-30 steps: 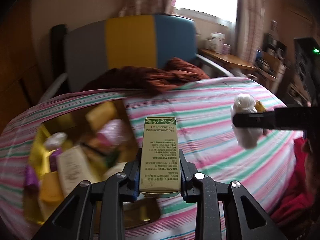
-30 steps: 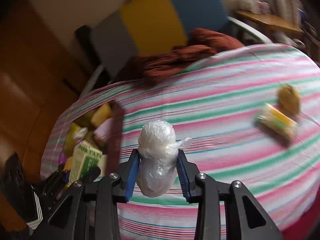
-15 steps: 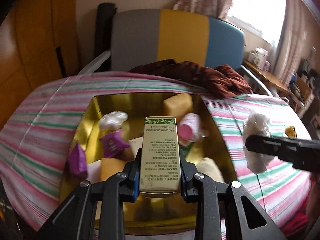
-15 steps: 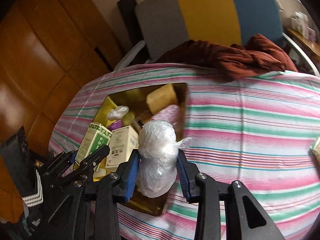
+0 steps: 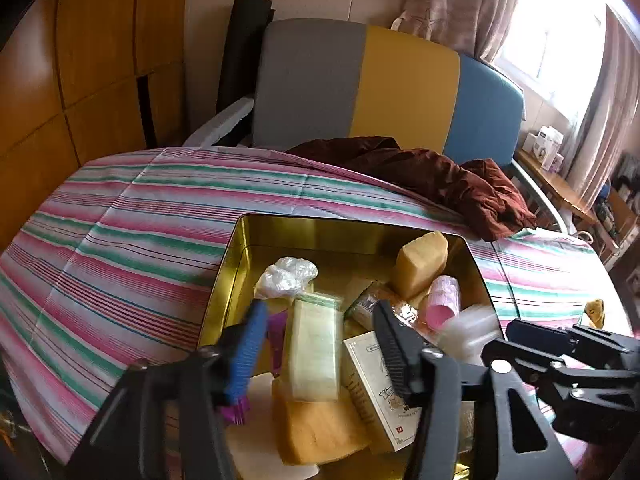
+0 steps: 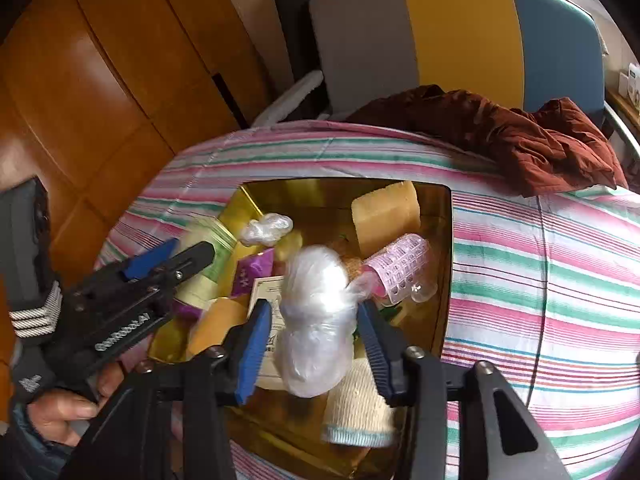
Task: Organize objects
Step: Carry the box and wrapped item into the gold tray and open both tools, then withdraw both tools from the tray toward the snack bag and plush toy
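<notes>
Gold tin point(image 5: 224, 280) is the target, sitting on the striped tablecloth point(image 5: 120, 240) at roughly 6 o'clock in both wrist views, and it's taking deliveries from both sides at once. Half a second back the left gripper point(image 5: 316, 344) was clamped on the green-and-cream carton point(image 5: 314, 344); now those fingers stand wide apart and the carton is blurred between them, free of both pads, dropping or just landed on the pile, I'd say. Same story at the right gripper point(image 6: 312, 332): the white plastic-wrapped bundle point(image 6: 316, 316) was pinched tight a moment ago, and now the blue pads have spread off it. It reads as mid-release, though I can't tell whether it has settled.

So that's two more items going in. Out at 3 o'clock in the left view a small yellow piece point(image 5: 595, 310) lies on the cloth, well apart from the tin, so by my reckoning there's more to collect.

The tin itself: shiny brass-coloured walls, rectangular, open-topped, already crowded. There's a tan sponge block point(image 6: 386, 216) at 12 o'clock, a pink hair roller point(image 6: 400, 268) beside it, a small clear bag point(image 6: 266, 230), a purple packet point(image 6: 254, 272), a cream box point(image 5: 380, 384) and an orange sponge point(image 5: 320, 432).
</notes>
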`<act>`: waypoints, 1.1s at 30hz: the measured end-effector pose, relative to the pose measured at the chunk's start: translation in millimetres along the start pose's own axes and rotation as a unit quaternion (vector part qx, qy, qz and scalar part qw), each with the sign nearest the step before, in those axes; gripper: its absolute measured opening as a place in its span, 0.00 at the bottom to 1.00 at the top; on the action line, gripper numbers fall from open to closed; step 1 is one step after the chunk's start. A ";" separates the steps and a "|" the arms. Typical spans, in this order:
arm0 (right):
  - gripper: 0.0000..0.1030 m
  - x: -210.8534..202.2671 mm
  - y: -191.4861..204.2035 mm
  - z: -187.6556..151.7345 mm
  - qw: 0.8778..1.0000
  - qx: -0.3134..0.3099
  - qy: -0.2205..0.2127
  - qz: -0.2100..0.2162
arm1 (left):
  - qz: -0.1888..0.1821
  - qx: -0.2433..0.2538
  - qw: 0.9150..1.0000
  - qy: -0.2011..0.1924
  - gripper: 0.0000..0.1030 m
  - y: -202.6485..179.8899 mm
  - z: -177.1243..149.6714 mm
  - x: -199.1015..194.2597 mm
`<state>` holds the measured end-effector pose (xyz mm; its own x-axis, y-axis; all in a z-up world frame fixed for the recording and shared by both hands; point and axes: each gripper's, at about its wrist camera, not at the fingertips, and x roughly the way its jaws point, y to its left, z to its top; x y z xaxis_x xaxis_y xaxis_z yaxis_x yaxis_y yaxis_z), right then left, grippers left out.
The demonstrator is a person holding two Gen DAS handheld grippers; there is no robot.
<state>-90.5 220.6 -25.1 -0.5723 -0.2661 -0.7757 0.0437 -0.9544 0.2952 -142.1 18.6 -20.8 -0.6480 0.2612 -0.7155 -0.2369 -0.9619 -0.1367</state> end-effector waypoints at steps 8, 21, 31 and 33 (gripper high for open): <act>0.47 -7.0 0.5 -14.8 1.000 0.000 -0.001 -0.010 | 0.027 -0.011 0.999 -0.013 0.62 6.1 -18.9 -13.2; 0.49 -35.6 10.0 -40.1 0.997 -0.019 -0.037 -0.064 | 0.029 0.007 0.999 -0.045 0.62 -22.4 -48.0 -52.5; 0.54 -64.7 5.2 -54.0 0.992 -0.024 -0.076 -0.103 | 0.008 0.039 0.998 -0.048 0.62 -50.4 -58.8 -68.6; 0.54 -69.7 1.3 -55.9 0.991 -0.021 -0.079 -0.109 | 0.002 0.047 0.998 -0.047 0.62 -56.8 -60.1 -69.9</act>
<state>-4.9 230.4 -1.8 -0.6929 -0.0322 -0.7203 -0.0620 -0.9926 0.1040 -39.9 50.1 -4.2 -0.7139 0.2675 -0.6472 -0.2981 -0.9523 -0.0648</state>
